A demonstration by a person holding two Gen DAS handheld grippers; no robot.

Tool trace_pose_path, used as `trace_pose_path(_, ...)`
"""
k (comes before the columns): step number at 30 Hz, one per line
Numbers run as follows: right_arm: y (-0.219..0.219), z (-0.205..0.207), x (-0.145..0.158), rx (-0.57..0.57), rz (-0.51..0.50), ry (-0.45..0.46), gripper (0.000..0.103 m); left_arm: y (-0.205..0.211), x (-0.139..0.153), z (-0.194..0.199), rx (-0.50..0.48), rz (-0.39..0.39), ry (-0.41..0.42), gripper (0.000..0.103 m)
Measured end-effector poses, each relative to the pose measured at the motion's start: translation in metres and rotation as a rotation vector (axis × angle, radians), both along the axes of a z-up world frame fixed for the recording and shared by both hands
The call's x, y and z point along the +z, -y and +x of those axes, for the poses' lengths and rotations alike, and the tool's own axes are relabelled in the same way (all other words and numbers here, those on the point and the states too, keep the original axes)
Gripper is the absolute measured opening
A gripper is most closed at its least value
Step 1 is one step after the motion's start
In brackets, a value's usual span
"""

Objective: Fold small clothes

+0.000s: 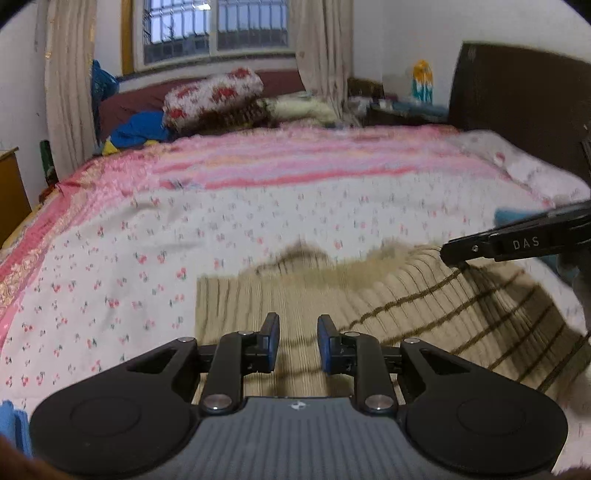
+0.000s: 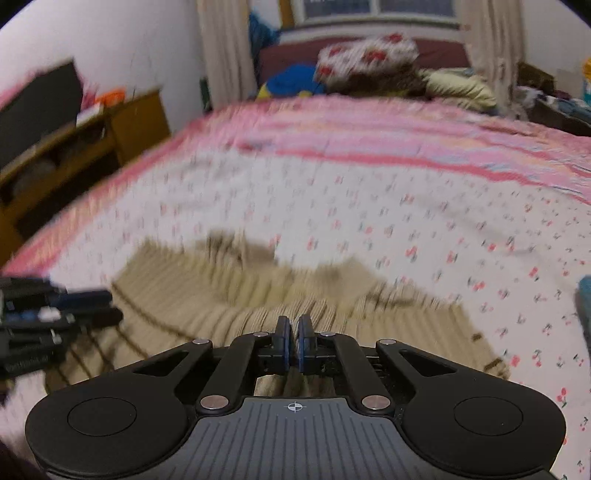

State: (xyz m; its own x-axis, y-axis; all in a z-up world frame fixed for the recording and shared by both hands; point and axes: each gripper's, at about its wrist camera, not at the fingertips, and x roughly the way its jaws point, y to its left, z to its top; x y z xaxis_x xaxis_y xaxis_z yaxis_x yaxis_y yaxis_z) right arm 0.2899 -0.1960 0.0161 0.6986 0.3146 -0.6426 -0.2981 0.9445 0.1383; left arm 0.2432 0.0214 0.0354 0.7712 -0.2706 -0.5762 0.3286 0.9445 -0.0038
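Looking down my left gripper (image 1: 298, 341), I see its fingers (image 1: 271, 341) parted a little with nothing between them, hovering over the beige ribbed sweater (image 1: 406, 295). My right gripper (image 2: 294, 343) has its fingers (image 2: 282, 341) pressed almost together, and I can't tell whether any knit is pinched there. The sweater lies rumpled on the bed (image 1: 110, 258), on a floral sheet. Farther off sit a pillow (image 1: 212, 94), curtains (image 1: 68, 85) and a window (image 1: 214, 27).

Far bedding (image 2: 369, 62) blurred — left claw (image 2: 110, 306) smeared, cut by the frame edge.
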Motion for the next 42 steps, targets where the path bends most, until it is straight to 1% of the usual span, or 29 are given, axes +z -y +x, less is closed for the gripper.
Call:
trace_pose_path(3,0.007,0.002,0.011,-0.057,0.028,0.075,0.003,0.001,0.001,0.005,0.025,-0.032,0.027,0.029)
trace_pose_path(4,0.011,0.002,0.013,-0.081,0.052,0.086,0.003,0.002,-0.002,0.008,0.03,-0.039,0.018,0.03)
trace_pose_path(5,0.013,0.003,0.01,-0.097,0.074,0.084,0.003,0.004,-0.01,0.012,0.028,-0.024,-0.006,0.031)
trace_pose_path(6,0.012,0.003,0.002,-0.104,0.061,0.072,0.003,0.007,-0.018,0.016,0.031,0.017,-0.04,0.031)
trace_pose_path(7,0.007,0.005,-0.007,-0.101,0.005,0.051,0.003,0.01,-0.029,0.021,0.05,0.066,-0.078,0.031)
trace_pose_path(8,0.0,0.009,-0.02,-0.092,-0.059,0.005,0.003,0.008,-0.035,0.021,0.05,0.065,-0.085,0.032)
trace_pose_path(10,-0.004,0.015,-0.037,-0.044,-0.11,-0.087,0.006,0.004,-0.033,0.018,0.048,0.039,-0.077,0.032)
trace_pose_path(11,-0.004,0.014,-0.035,-0.044,-0.119,-0.068,0.007,0.001,-0.03,0.017,0.055,0.025,-0.077,0.032)
trace_pose_path(12,-0.002,0.013,-0.027,-0.052,-0.111,-0.04,0.009,-0.002,-0.028,0.017,0.06,0.019,-0.07,0.032)
trace_pose_path(15,-0.001,0.014,-0.001,-0.047,-0.051,0.03,0.015,-0.006,-0.027,0.018,0.069,0.019,-0.064,0.032)
trace_pose_path(16,-0.004,0.016,0.002,-0.024,-0.037,0.032,0.018,-0.007,-0.027,0.019,0.072,0.013,-0.064,0.032)
trace_pose_path(18,-0.017,0.023,0.001,0.027,-0.036,0.001,0.024,-0.007,-0.027,0.02,0.077,0.005,-0.064,0.032)
trace_pose_path(19,-0.025,0.027,-0.003,0.056,-0.046,-0.023,0.024,-0.006,-0.027,0.019,0.08,0.001,-0.061,0.032)
trace_pose_path(22,-0.047,0.03,-0.022,0.102,-0.118,-0.067,0.024,-0.005,-0.026,0.016,0.065,-0.019,-0.058,0.032)
trace_pose_path(23,-0.052,0.03,-0.028,0.105,-0.138,-0.089,0.019,-0.005,-0.024,0.015,0.064,-0.018,-0.053,0.032)
trace_pose_path(24,-0.052,0.031,-0.034,0.095,-0.159,-0.099,0.011,-0.005,-0.023,0.014,0.063,-0.017,-0.045,0.032)
trace_pose_path(25,-0.054,0.031,-0.039,0.077,-0.185,-0.098,0.006,-0.005,-0.02,0.012,0.062,-0.02,-0.033,0.032)
trace_pose_path(26,-0.052,0.033,-0.041,0.058,-0.188,-0.09,0.005,-0.005,-0.018,0.011,0.061,-0.03,-0.019,0.032)
trace_pose_path(28,-0.043,0.04,-0.038,-0.002,-0.159,-0.079,0.0,-0.004,-0.014,0.01,0.049,-0.049,-0.001,0.032)
trace_pose_path(29,-0.039,0.043,-0.035,-0.035,-0.154,-0.07,0.0,-0.001,-0.014,0.011,0.039,-0.043,-0.004,0.032)
trace_pose_path(30,-0.036,0.046,-0.033,-0.052,-0.148,-0.067,0.0,0.003,-0.018,0.015,0.029,-0.018,-0.026,0.032)
trace_pose_path(31,-0.035,0.049,-0.031,-0.049,-0.136,-0.079,0.0,0.006,-0.024,0.019,0.024,0.007,-0.056,0.032)
trace_pose_path(32,-0.032,0.049,-0.028,-0.045,-0.12,-0.084,0.0,0.007,-0.029,0.022,0.031,0.014,-0.074,0.032)
trace_pose_path(33,-0.031,0.049,-0.024,-0.037,-0.102,-0.078,0.003,0.006,-0.034,0.024,0.038,0.005,-0.084,0.032)
trace_pose_path(34,-0.03,0.05,-0.02,-0.026,-0.089,-0.062,0.008,0.005,-0.035,0.026,0.045,-0.006,-0.085,0.032)
trace_pose_path(35,-0.03,0.052,-0.017,-0.016,-0.074,-0.051,0.01,0.005,-0.034,0.027,0.054,-0.011,-0.087,0.032)
trace_pose_path(37,-0.033,0.063,-0.016,-0.013,-0.031,-0.066,0.011,0.005,-0.033,0.029,0.08,-0.017,-0.085,0.032)
trace_pose_path(39,-0.043,0.074,-0.017,-0.006,0.005,-0.075,0.011,0.004,-0.034,0.029,0.085,-0.028,-0.089,0.032)
trace_pose_path(42,-0.063,0.089,-0.02,0.047,0.028,-0.116,0.014,0.003,-0.033,0.026,0.076,-0.014,-0.083,0.033)
